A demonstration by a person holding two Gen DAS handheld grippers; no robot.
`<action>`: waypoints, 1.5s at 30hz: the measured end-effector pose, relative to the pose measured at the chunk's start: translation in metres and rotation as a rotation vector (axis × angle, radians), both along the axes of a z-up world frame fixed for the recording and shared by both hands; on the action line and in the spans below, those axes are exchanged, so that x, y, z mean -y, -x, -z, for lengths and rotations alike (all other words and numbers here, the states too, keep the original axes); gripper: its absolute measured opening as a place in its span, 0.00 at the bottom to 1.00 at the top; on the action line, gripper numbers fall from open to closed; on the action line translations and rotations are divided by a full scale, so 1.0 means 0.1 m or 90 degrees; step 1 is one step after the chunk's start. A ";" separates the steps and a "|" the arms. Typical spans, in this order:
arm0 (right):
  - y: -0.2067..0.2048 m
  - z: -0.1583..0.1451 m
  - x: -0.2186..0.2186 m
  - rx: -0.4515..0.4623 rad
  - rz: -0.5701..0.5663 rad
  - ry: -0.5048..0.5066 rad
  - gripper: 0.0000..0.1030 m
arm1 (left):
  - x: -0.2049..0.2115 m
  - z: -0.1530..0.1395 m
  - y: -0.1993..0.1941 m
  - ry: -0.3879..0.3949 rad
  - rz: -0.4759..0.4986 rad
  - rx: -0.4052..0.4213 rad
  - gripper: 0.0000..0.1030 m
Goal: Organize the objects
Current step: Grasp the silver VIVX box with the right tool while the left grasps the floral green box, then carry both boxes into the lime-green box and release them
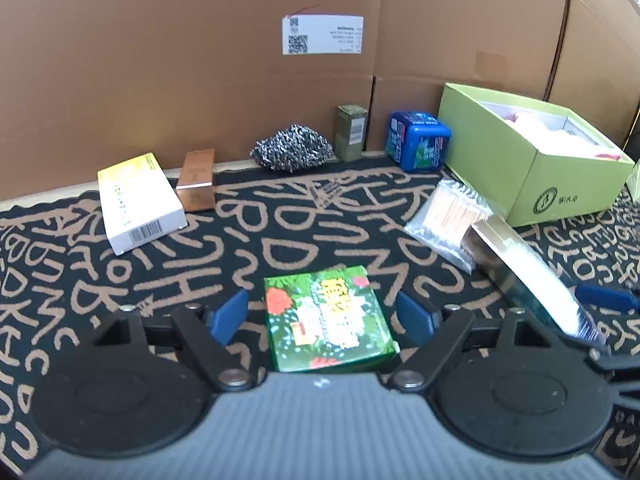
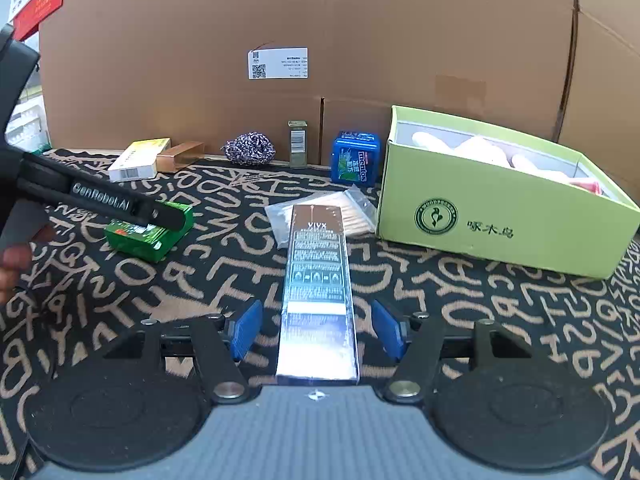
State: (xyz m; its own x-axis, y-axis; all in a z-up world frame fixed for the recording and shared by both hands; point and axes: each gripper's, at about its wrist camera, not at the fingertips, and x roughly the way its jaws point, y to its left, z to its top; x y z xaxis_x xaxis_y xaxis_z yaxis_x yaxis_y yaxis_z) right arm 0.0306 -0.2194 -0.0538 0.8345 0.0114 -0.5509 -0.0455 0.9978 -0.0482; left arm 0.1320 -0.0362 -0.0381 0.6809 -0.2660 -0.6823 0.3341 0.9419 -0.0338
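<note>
Black cloth point(image 1: 280, 216) scrawled with tan letters, spread across the whole table. Left gripper point(image 1: 324, 318) down low over it, blue pads point(image 1: 228, 316) spread wide either side of a green floral box point(image 1: 328, 320), clear gaps on both flanks, nothing pinched. Box lying flat, tilted a little askew.

Over on the right: right gripper point(image 2: 316, 330) likewise spread, pads point(image 2: 246, 330) standing off a long silver box point(image 2: 318, 292) running straight away from the camera. Daylight between pad and box on each side, so no grip there either. Far end of the silver box lying over a clear bag of cotton swabs point(image 2: 332, 208).

Just beyond, a lime-green open box point(image 2: 500, 216) with pale, soft-looking contents, exact items hard to tell. Along the cardboard backdrop point(image 2: 280, 20): a blue mint tub point(image 2: 354, 158) near the lime box, an olive carton point(image 2: 298, 144) standing upright, a steel scourer point(image 2: 250, 148), then a copper-coloured box point(image 2: 180, 156) touching a white and yellow box point(image 2: 138, 160).

Seen from the right wrist, left gripper reaching in from the left edge over the green floral box, fingertips of a hand point(image 2: 16, 256) just showing.
</note>
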 end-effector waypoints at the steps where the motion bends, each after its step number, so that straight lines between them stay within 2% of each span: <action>1: -0.03 0.00 0.00 -0.002 0.003 0.003 0.62 | 0.01 0.01 0.01 -0.005 -0.001 0.001 0.82; 3: -0.12 0.02 0.01 -0.007 0.008 0.002 0.62 | 0.04 0.04 0.00 -0.010 -0.002 0.000 0.82; 6: -0.23 0.04 0.02 -0.013 0.009 0.005 0.62 | 0.06 0.08 -0.04 -0.005 -0.001 -0.016 0.75; 9: -0.28 0.06 0.02 -0.017 0.009 0.000 0.61 | 0.09 0.12 -0.06 -0.016 -0.005 -0.016 0.76; 11: -0.29 0.08 0.02 -0.020 0.008 -0.009 0.48 | 0.10 0.15 -0.07 -0.027 -0.007 -0.011 0.76; 12: -0.28 0.09 0.02 -0.020 0.005 -0.015 0.45 | 0.11 0.15 -0.06 -0.030 -0.005 -0.007 0.75; 13: -0.28 0.10 0.02 -0.018 0.001 -0.024 0.41 | 0.11 0.15 -0.06 -0.032 -0.002 -0.004 0.65; 18: -0.23 0.07 0.04 -0.012 -0.003 -0.047 0.41 | 0.14 0.07 -0.02 -0.015 0.018 -0.013 0.60; 22: -0.11 -0.02 0.13 0.012 -0.010 -0.085 0.41 | 0.26 -0.13 0.06 0.006 0.051 0.015 0.60; 27: 0.05 -0.24 0.36 0.061 0.005 -0.117 0.41 | 0.55 -0.47 0.12 0.049 0.106 0.056 0.60; 34: 0.09 -0.60 0.83 0.133 0.065 -0.100 0.41 | 1.13 -0.85 0.05 0.072 0.158 0.109 0.60; 41: -0.20 -0.90 1.32 0.184 0.138 -0.063 0.41 | 1.75 -1.11 -0.23 0.095 0.179 0.136 0.60; 45: -0.43 -1.05 1.53 0.215 0.165 -0.056 0.41 | 2.06 -1.16 -0.41 0.101 0.185 0.151 0.60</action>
